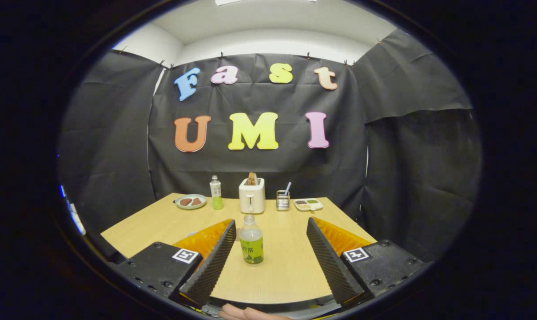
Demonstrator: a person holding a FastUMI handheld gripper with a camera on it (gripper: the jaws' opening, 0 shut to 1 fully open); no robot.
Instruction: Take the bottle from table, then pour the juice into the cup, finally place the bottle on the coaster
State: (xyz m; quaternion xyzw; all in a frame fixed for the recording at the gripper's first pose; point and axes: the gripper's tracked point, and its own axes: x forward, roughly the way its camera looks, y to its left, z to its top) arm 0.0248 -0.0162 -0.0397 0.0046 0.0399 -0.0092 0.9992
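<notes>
gripper (271, 224) open | bottle (251, 240) between fingers, nearer left | bare table (286, 266) around it

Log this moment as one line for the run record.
stage: approach | gripper: open, holding nothing | bottle: upright on table, between the fingers, nearer the left one, untouched | pour: not yet done

— What colours lie ahead of my claw (271, 231)?
— A clear bottle (251, 240), green label, yellowish juice; pale wood table (290, 271); cream toaster (252, 195); green-rimmed plate (190, 201), upper left, holding reddish-brown pieces, perhaps.
</notes>
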